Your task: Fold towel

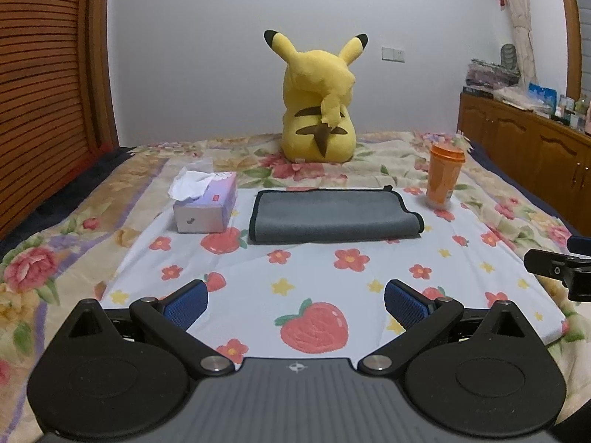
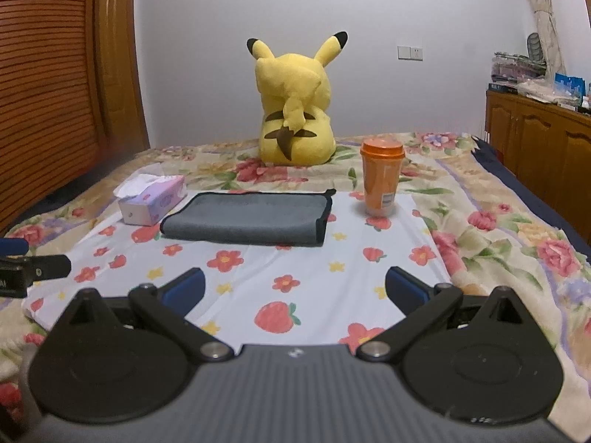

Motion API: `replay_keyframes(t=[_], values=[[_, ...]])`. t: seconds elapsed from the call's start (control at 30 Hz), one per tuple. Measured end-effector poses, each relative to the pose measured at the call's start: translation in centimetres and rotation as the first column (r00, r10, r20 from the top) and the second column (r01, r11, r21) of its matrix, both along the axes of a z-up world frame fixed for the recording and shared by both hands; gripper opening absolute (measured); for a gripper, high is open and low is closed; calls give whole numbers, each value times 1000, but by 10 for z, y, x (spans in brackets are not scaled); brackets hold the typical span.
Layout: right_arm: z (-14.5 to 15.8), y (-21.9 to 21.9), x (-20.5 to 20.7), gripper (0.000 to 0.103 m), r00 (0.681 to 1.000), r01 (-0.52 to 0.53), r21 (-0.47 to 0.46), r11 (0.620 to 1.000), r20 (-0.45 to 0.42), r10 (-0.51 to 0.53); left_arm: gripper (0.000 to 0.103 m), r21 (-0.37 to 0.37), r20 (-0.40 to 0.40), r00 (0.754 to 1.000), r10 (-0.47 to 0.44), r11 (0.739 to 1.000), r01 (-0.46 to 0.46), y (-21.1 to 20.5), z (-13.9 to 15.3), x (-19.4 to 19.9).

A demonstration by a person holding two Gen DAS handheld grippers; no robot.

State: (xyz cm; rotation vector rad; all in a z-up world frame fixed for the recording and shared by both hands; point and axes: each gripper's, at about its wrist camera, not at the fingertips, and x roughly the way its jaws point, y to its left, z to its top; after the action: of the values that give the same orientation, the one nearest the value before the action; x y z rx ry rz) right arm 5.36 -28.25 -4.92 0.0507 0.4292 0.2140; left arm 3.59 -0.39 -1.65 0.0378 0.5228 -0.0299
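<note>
The left claw (image 1: 295, 304) is wide open and holds nothing; the right claw (image 2: 294, 288) is also wide open and empty. Both hang above a white cloth (image 1: 332, 269) with strawberry print, which lies on the bed (image 1: 55, 258).

The towel (image 1: 332, 216) lies flat on this cloth, well ahead of both claws and apart from them. It is grey with a dark border and seems already folded, perhaps in two layers. Its long axis runs from left to right, across the line of the fingers.

Left of the towel is a tissue box (image 1: 207, 203), right of it an orange cup (image 1: 443, 175). Behind it sits a yellow plush (image 1: 319, 110), back turned.
</note>
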Motion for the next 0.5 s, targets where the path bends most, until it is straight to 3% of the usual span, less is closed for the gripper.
replay_keyframes(t=[0.5], values=[[6, -4, -7, 103, 997, 21, 13, 1000, 80, -22, 103, 9, 60, 998, 5, 1000, -5, 2, 10, -6]])
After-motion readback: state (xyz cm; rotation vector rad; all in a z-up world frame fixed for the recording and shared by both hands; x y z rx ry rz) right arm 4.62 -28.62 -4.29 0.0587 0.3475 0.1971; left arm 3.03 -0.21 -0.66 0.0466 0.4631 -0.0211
